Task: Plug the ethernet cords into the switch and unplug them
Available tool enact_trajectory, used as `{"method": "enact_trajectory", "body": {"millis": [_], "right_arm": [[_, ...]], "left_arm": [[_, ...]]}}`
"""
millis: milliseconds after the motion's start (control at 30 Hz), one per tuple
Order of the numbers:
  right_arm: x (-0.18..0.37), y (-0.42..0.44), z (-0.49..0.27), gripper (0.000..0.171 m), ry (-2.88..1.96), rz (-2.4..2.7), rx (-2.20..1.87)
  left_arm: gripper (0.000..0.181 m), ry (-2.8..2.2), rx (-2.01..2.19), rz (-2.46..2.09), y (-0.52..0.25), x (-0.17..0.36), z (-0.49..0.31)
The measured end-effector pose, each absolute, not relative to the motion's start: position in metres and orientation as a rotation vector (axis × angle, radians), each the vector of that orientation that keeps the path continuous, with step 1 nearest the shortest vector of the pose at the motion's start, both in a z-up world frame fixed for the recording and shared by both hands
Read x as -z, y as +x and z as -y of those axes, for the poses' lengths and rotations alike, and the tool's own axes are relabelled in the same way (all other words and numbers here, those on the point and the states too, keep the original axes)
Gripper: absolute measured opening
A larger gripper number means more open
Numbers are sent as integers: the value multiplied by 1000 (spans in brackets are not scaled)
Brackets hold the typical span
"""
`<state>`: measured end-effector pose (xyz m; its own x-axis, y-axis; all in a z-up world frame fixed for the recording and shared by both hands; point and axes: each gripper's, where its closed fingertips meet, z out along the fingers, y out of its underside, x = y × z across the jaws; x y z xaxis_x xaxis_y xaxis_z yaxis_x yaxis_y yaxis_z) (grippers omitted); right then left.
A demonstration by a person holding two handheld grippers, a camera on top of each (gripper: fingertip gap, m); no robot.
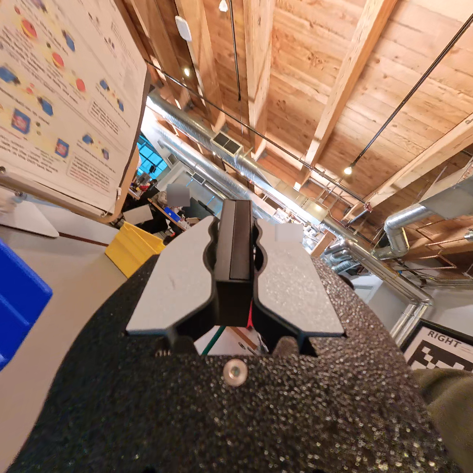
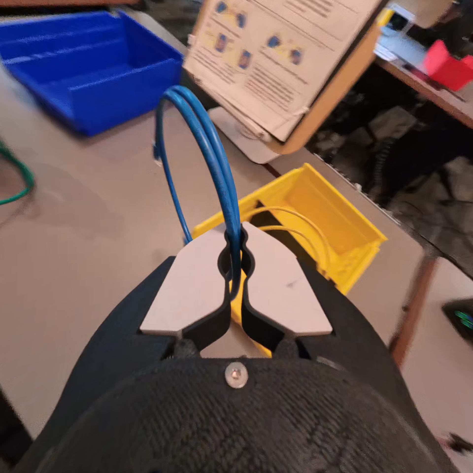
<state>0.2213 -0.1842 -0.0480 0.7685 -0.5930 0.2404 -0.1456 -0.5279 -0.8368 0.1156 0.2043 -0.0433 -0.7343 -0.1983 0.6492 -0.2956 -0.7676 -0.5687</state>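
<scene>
In my left wrist view, my left gripper is clenched on the switch, a slim matte black box with square edges, held on edge between the pale grey fingers with their wavy inner profile. The camera tilts up toward a wooden plank ceiling with ribbed silver ducts. A thin green cord and a sliver of red show beneath the switch. To the left I see a glossy blue bin, a yellow bin and a printed instruction sheet on a board; its text is blurred. At lower right stands a checkered marker card bearing a printed word.

In my right wrist view, my right gripper grasps a blue ethernet cord, folded into smooth round loops that arch up from the fingertips; one clear plug hangs at the loop's left. Behind the gripper sits the yellow plastic bin holding thin yellow cords. The blue bin sits on the beige table, with the green cord curving at the left edge.
</scene>
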Motion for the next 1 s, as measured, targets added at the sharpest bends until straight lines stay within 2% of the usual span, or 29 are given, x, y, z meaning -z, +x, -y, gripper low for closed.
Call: {"method": "enact_trajectory", "body": {"millis": [200, 400, 600, 800, 1000], "right_arm": [[51, 271, 236, 2, -2141, -705, 695], [113, 296, 245, 2, -2052, -926, 466], [177, 309, 283, 2, -2339, -1091, 639], [180, 317, 308, 0, -2194, -1314, 771], [133, 315, 287, 0, -1805, -1065, 739]], "left_arm": [[25, 1116, -2639, 1065, 117, 48, -194], [25, 1134, -2652, 1041, 119, 50, -204], [25, 1147, -2638, 1033, 121, 53, -203], [25, 1150, -2613, 1026, 123, 58, -198], [25, 1150, -2622, 1034, 123, 57, -202]]}}
